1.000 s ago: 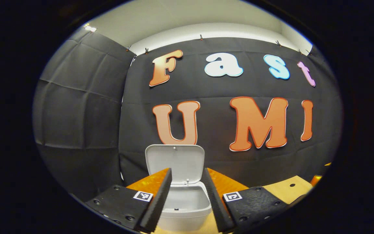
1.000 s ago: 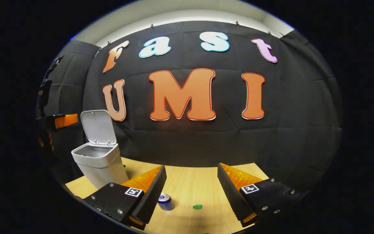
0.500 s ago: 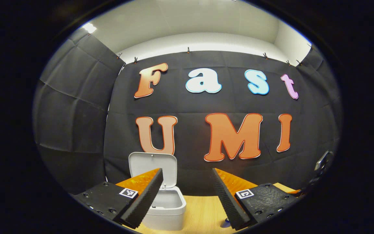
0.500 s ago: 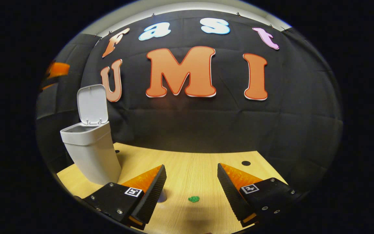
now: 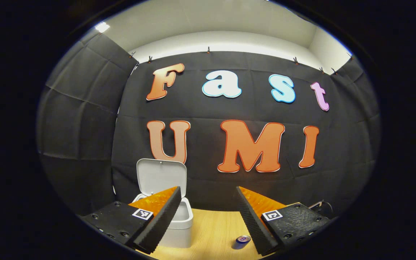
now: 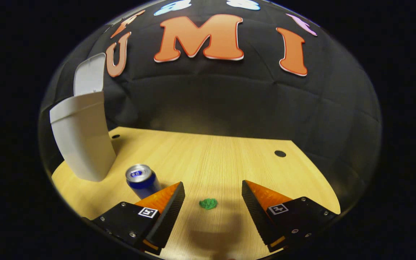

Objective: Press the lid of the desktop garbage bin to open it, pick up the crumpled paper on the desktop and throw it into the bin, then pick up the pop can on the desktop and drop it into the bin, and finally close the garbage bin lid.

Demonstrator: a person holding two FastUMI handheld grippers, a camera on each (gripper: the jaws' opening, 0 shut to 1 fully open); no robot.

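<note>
With its fingers spread wide and nothing between them, the right gripper point(image 6: 211, 213) hangs low over the table point(image 6: 229, 155), and the small green ball of crumpled paper point(image 6: 208, 203) lies on the wood just beyond the gap, roughly centred between the two fingers. Just left of it, near the left finger, the blue can point(image 6: 141, 179) stands upright on the table, apart from the paper. Farther back at the left edge stands the white bin point(image 6: 81, 137) with its lid point(image 6: 89, 74) raised against the dark cloth wall. From the left gripper view, the left gripper point(image 5: 208, 220) is likewise wide open and empty, held back from the table, with the can point(image 5: 243, 239) near its right finger and the bin point(image 5: 181, 224) partly behind its left finger, lid point(image 5: 161, 175) upright. So the opening step looks done; the paper, the can and closing the lid all remain, and the paper pick-up appears to be the step in hand. What the bin holds cannot be told, since neither view looks down into it.
</note>
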